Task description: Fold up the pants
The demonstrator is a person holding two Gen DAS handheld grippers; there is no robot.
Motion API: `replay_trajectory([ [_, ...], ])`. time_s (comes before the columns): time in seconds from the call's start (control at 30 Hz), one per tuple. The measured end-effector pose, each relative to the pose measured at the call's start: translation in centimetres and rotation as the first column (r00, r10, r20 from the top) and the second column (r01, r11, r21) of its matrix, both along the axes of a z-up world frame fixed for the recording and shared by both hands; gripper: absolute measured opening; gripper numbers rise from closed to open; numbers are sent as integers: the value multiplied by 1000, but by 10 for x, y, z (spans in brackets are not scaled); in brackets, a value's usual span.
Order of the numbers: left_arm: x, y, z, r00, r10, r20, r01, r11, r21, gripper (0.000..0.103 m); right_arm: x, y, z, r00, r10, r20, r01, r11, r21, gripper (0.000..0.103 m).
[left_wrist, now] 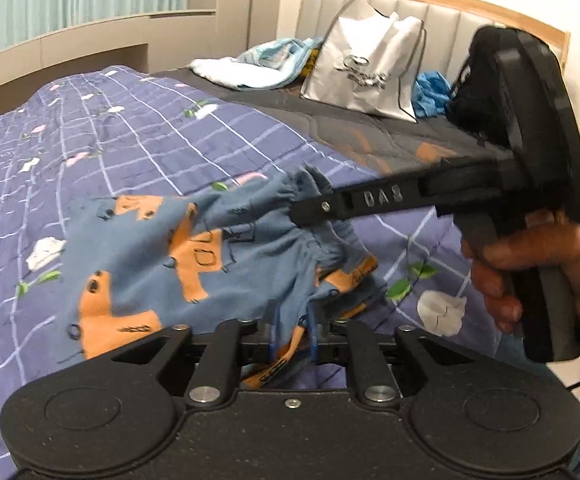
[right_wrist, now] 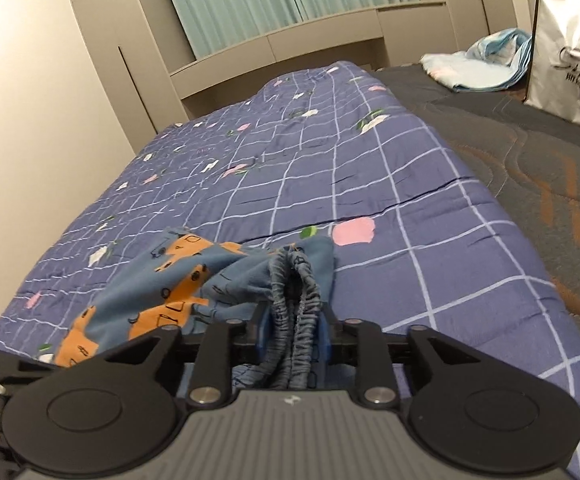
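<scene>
1. Bedroom setting: a bed carries a purple grid-patterned quilt printed with small flowers; a dark quilted cover lies bare beyond the quilt's far edge, towards the padded headboard.
2. Near the headboard stand a white shopping bag, a pale blue-and-white cloth heap and a blue bundle, all well apart from the work area.
3. Most of the quilt is open, running to the curtained window.
4. Blue pants with orange vehicle prints are bunched and lifted at the near edge of the quilt; their long axis cannot be told.
5. Right gripper: jaws clamped on the gathered elastic waistband.
6. Left gripper: jaws clamped on a fold of the pants.
</scene>
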State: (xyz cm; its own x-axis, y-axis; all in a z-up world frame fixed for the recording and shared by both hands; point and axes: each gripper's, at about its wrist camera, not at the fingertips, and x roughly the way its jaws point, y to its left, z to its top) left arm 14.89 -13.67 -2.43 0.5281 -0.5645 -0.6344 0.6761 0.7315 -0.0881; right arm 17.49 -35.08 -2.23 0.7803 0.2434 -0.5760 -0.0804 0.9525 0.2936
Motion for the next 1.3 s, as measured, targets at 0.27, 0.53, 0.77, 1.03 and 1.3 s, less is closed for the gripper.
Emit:
replay_trajectory([
  [0.27,2,44,33,970,234,67,-230,971,-56,68,-15,7,8,993,-81,86,90,989,-113,79],
  [0.53,30,67,15,901,433,35,-434,900,37,88,-13,37,5,988,-66,140,99,965,-241,103],
  [0.77,35,80,-11,886,463,-15,-460,883,91,99,-17,50,-11,989,-105,101,135,924,-359,103],
  [1.03,29,88,-4,893,450,-17,-448,892,69,102,-37,29,-21,990,-101,98,123,956,-268,103],
  [1.3,70,58,19,910,409,66,-413,909,54,102,-8,35,2,974,-87,211,150,940,-305,103],
])
